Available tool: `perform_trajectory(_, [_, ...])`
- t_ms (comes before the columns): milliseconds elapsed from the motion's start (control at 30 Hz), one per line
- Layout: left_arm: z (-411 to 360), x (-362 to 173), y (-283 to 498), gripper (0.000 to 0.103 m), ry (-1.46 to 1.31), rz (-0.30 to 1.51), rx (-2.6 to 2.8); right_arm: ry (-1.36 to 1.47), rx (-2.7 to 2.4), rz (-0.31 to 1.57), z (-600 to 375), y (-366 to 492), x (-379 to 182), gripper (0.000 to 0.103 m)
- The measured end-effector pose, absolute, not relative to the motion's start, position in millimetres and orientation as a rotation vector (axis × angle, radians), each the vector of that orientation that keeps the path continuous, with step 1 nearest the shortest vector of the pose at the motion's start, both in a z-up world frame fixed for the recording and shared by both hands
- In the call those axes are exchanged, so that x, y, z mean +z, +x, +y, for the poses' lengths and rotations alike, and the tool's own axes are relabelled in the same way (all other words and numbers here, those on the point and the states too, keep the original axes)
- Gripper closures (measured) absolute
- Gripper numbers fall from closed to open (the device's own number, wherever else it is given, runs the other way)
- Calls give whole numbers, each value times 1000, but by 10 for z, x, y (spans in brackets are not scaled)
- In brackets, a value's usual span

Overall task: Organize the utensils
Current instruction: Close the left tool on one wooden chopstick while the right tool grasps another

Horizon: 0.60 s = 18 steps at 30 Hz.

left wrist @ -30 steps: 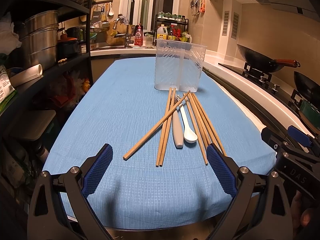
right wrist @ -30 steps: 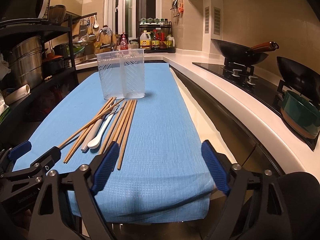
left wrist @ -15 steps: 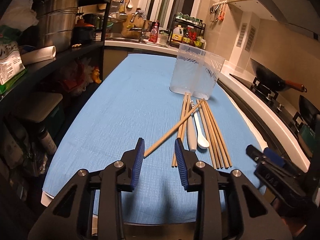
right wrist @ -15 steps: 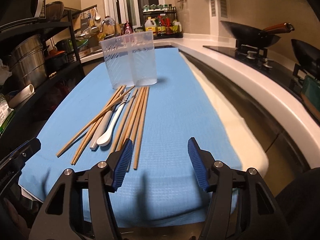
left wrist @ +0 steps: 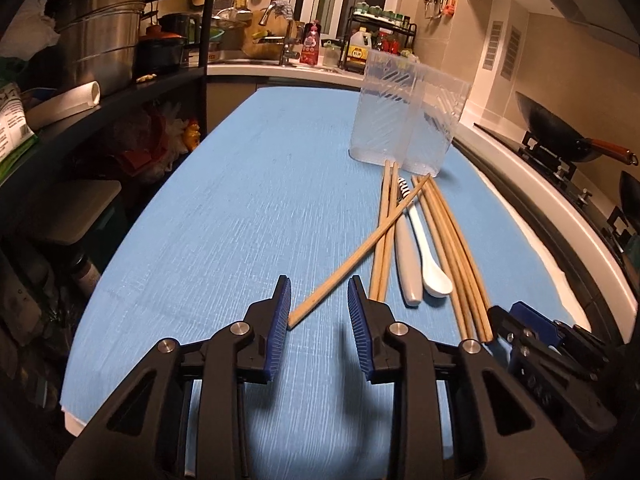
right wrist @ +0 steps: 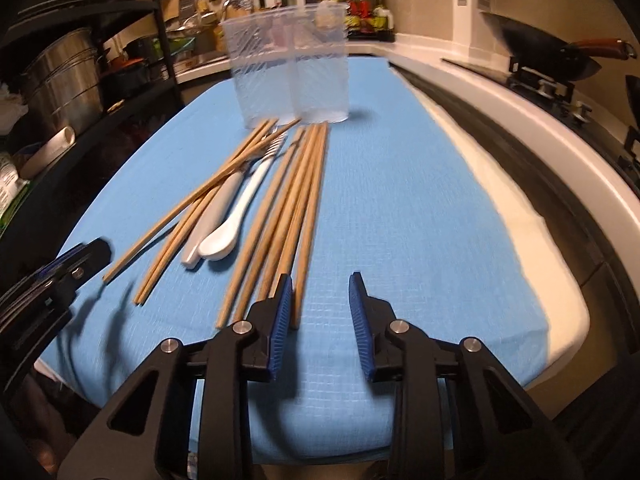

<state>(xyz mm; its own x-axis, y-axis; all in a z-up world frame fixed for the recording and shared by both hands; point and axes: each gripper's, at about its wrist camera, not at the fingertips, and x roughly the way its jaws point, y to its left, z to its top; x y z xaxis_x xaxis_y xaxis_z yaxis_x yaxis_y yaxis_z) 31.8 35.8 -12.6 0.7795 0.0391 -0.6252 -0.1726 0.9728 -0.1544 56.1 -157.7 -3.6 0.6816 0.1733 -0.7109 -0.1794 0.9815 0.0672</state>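
Step in hand: a first pickup from the loose pile is judged to be under way; nothing has yet been sorted into the holder.

Left gripper (left wrist: 319, 308): the jaws are partly open, with a narrow gap, and nothing is held. The near end of the slanted chopstick (left wrist: 358, 248) is framed between them, close to the left pad, low over the desk (left wrist: 224, 216).

Right gripper (right wrist: 317, 307): the jaws are likewise partly open and empty. The near tips of the chopstick bundle (right wrist: 288, 208) lie at about 11 o'clock, just beside the left pad; whether they touch cannot be told.

Utensils: in the left view the pile lies at about 1 o'clock. The slanted chopstick is laid across two straight ones; the grey handle (left wrist: 406, 256) and the white spoon (left wrist: 428, 256) lie side by side, with the bundle beyond them at 2 o'clock.

Holder: a clear two-part holder (left wrist: 404, 128) stands upright at 12 to 1 o'clock, at the far ends of the pile, and appears empty.

Doing it well: the topmost slanted chopstick should be taken first. The jaws should be centred over its free end and closed squarely. It should be lifted straight, so the pair beneath is not dragged.

Risk: a thin round stick may roll out of the pads.
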Motion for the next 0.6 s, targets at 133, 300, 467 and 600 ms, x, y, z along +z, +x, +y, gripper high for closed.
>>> perform_trajectory(133, [344, -238, 471, 73, -180, 705, 131, -37, 214, 791, -1539, 580, -55, 75])
perform_trajectory(300, [298, -282, 478, 78, -146, 712, 138, -30, 211, 799, -1569, 605, -33, 98])
perform_trajectory(467, [317, -287, 410, 96, -156, 700, 142, -31, 175, 797, -1617, 595, -25, 98])
perform_trajectory(600, [312, -283, 352, 96, -156, 698, 164, -33, 133, 795, -1674, 599, -22, 98])
